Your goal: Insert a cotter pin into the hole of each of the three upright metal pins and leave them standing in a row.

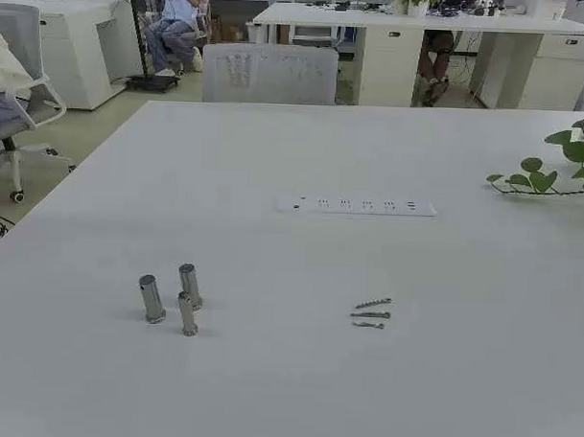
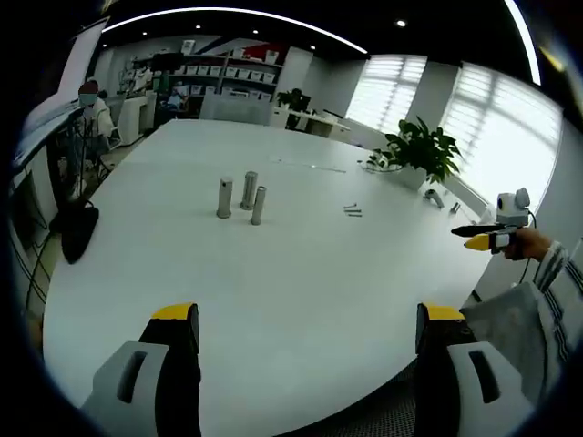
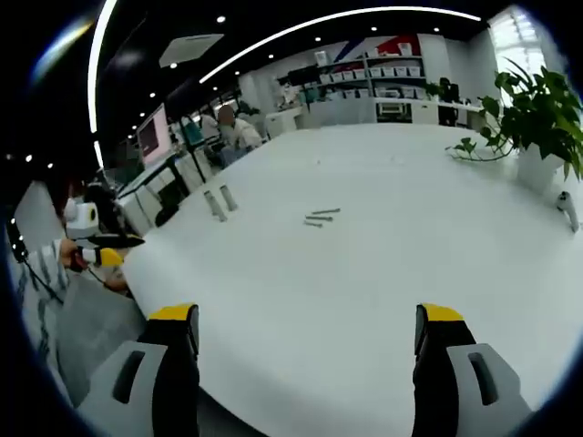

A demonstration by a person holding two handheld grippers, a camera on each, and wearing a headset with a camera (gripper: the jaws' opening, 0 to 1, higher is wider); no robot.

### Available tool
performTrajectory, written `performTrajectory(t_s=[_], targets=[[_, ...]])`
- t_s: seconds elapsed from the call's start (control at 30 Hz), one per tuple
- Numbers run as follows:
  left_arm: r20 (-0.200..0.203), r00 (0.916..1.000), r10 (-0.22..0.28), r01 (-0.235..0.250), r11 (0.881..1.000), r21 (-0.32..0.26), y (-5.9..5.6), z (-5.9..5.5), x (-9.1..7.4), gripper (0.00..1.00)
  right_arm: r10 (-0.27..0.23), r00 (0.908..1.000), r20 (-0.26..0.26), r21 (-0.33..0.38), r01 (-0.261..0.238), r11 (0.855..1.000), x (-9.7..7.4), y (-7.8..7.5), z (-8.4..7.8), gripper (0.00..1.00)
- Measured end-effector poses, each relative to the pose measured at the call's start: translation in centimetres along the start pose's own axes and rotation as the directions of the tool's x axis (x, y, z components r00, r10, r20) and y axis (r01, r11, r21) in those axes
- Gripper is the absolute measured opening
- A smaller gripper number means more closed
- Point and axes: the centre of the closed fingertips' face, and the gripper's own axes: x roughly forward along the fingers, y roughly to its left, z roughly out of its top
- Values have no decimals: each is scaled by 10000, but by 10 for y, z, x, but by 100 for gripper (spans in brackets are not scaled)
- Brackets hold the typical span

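**Yellow-tipped jaws spread, stock untouched**

1. Left gripper (image 2: 308,314): jaws wide apart with nothing between them, held off the near edge of the table (image 1: 286,400). Judged a ready stance, spread for a first pick.
2. Right gripper (image 3: 306,314): likewise spread and empty, held off the table edge at the person's other side.
3. Metal pins (image 1: 188,314): three, standing on end, at 8 o'clock from the middle of the head view.
   - They form a tight triangle, not a row, with one each at 9, 1 and 5 o'clock of the group.
   - The cross-holes are too small to make out.
   - In the left gripper view they stand at 11 o'clock ahead of the jaws, so that gripper looks best placed to steady them.
4. Cotter pins (image 1: 370,314): three, lying flat side by side, at 3 o'clock of the metal pins and well apart from them. In the right gripper view they lie at 12 o'clock, straight ahead of the jaws, which suggests the right gripper will fetch them.
5. Power strip (image 1: 356,205) and plant (image 1: 562,166): farther back on the table, at 12 and 2 o'clock of the cotter pins, clear of the work.

Status: no cotter pin appears fitted. The task is judged at its start, with all three insertions and the row yet to be made.
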Motion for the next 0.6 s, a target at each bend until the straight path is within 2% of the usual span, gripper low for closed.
performTrajectory(t_s=[0.2,0.33,0.47,0.6], targets=[[-64,10000,-24,24,10000,45,2,1,0,99,72,9999,-119,-110,-74,9999,2,2,-1,100],[83,9998,-187,188,9998,-47,0,6,1,99,116,9999,-57,-110,-116,9999,2,3,1,100],[-35,9998,-171,171,9997,160,2,8,1,99,51,9999,-98,-230,-53,9997,1,2,2,100],[-56,9997,-238,238,9997,34,3,9,1,99,15,9999,-112,-238,-18,9997,0,2,2,100]])
